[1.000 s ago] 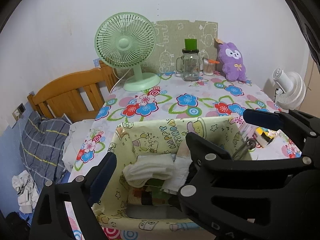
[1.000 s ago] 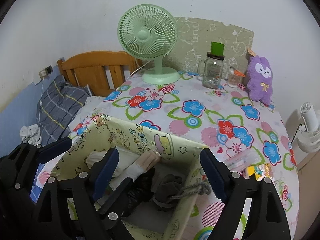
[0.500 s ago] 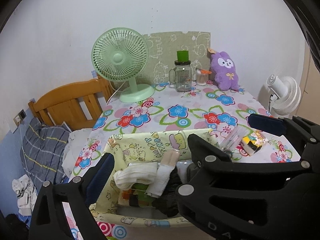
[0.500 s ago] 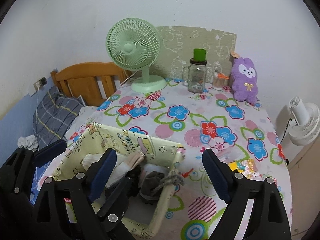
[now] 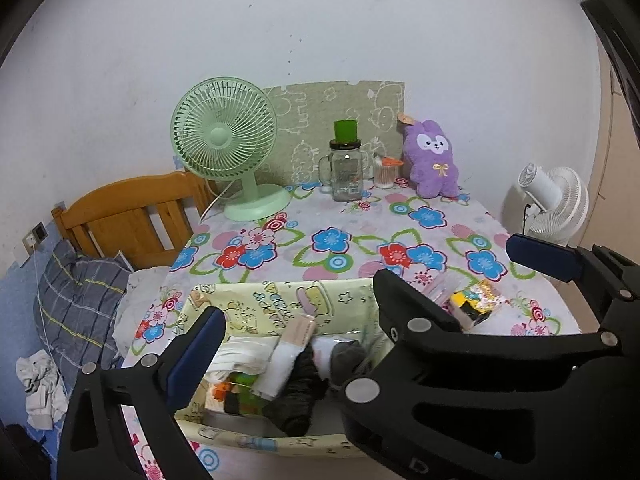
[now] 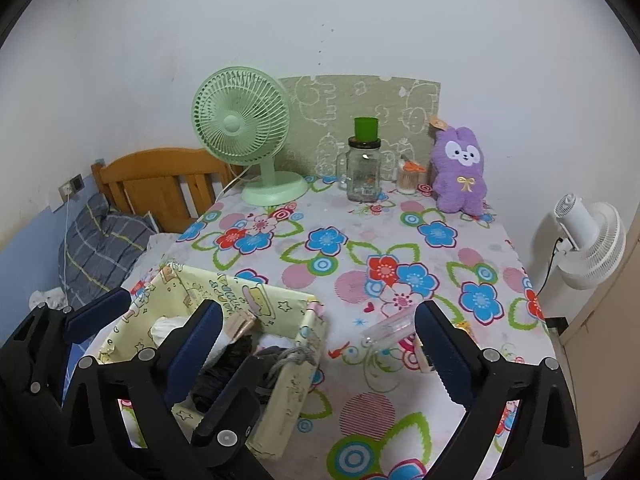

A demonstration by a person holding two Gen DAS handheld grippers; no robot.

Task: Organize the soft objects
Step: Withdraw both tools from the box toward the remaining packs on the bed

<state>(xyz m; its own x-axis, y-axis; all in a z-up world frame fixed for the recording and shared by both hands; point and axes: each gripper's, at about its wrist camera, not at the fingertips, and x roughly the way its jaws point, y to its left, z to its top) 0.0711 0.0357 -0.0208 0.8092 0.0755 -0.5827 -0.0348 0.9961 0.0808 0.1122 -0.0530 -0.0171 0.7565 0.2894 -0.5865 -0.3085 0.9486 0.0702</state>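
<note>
Both grippers have drawn back and up from the fabric bin, which now looks smaller and lower in each view, and their jaws have just been opening, with nothing between them.

From the left wrist, the left gripper stands wide and empty above the yellow cartoon-print fabric bin, which sits at the table's near left corner. Rolled white, beige and dark soft pieces lie packed inside, apparently already sorted, so the retreat reads as a release finished. This view alone looks down into the bin and shows the colourful packet just beside it on the flowered tablecloth.

From the right wrist, the right gripper is likewise spread wide and holds nothing, hanging over the bin's right wall and rope handle. Only here does the clear plastic item lie plainly seen between the fingers, and the left gripper appears at the lower left. The purple plush stands at the far right corner, untouched.
</note>
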